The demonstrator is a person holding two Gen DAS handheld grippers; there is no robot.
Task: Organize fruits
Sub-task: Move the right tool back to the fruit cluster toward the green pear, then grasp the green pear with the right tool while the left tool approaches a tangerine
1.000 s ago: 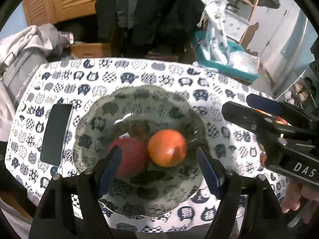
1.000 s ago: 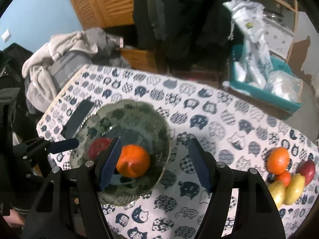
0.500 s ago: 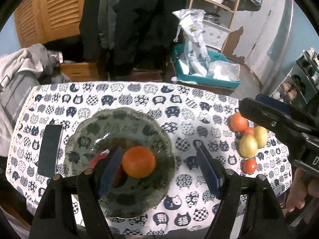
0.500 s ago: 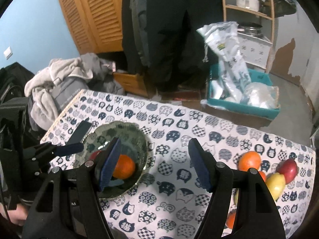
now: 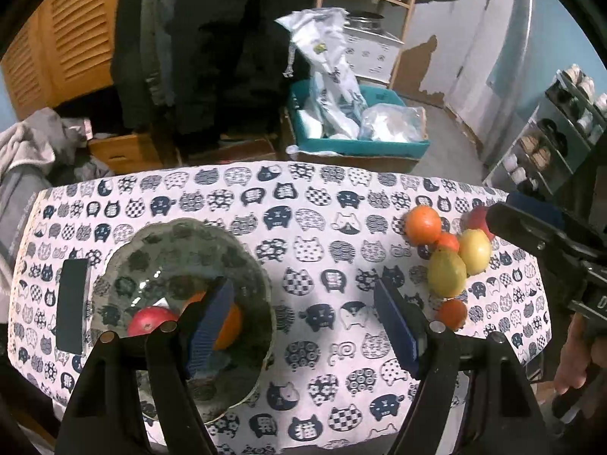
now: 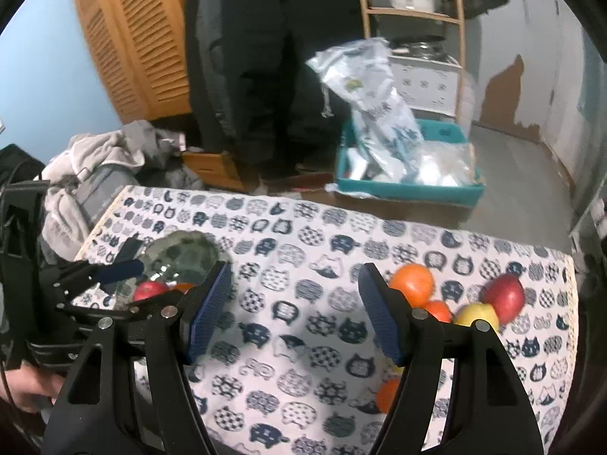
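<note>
Glass bowl [image 5: 182, 295] is sitting at the table's left end w/ a red apple [image 5: 150, 320] and an orange [image 5: 227, 322] already inside, so it's acting as the collection spot. Remaining fruit pile [image 5: 451, 254] is waiting at the right end. Left gripper [image 5: 303, 322] and right gripper [image 6: 294, 311] are both hanging over bare tablecloth [image 5: 322, 204], jaws apart, carrying nothing, prob. lining up the next pick.

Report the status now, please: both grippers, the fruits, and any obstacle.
Left gripper and right gripper: open, empty. Two fruits in glass bowl; fruit pile waits on tablecloth. Nothing blocks the path.
</note>
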